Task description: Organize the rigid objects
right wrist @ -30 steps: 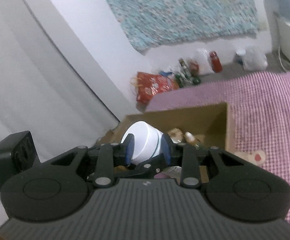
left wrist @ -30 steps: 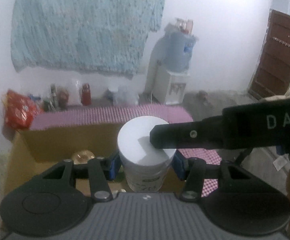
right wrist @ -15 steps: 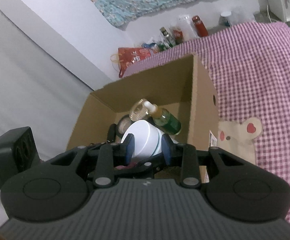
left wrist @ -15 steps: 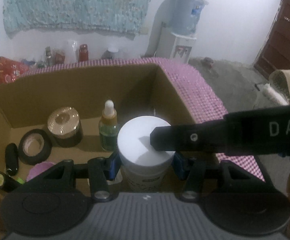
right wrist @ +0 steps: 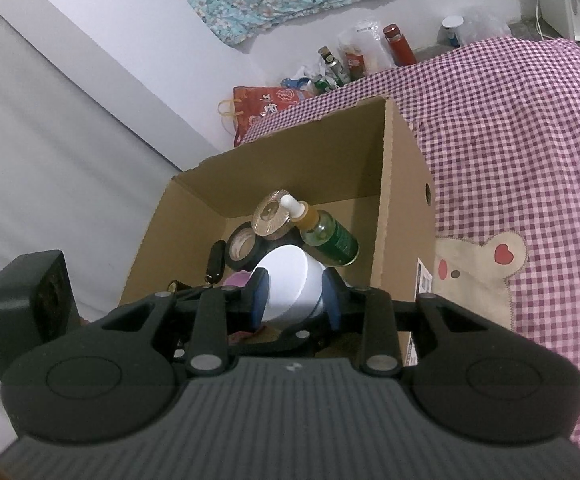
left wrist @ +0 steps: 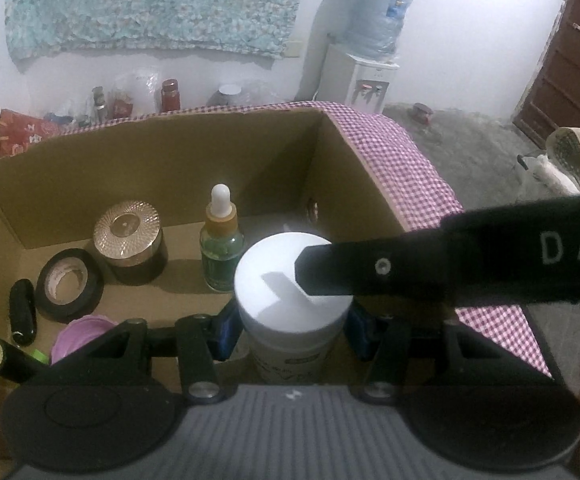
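A white jar with a white lid sits between the blue pads of my left gripper, which is shut on it, over the near right part of an open cardboard box. My right gripper is shut on the same white jar from the other side; one of its fingers lies across the lid. In the box stand a green dropper bottle, a gold-lidded jar, a black tape roll and a purple lid.
The box stands on a purple checked cloth. A black fob and a black tube lie at the box's left. Bottles and a red bag line the far wall, beside a water dispenser.
Both grippers have carried the white jar forward and down over the box, so the box's inside and its contents now show. Both grips are unchanged.
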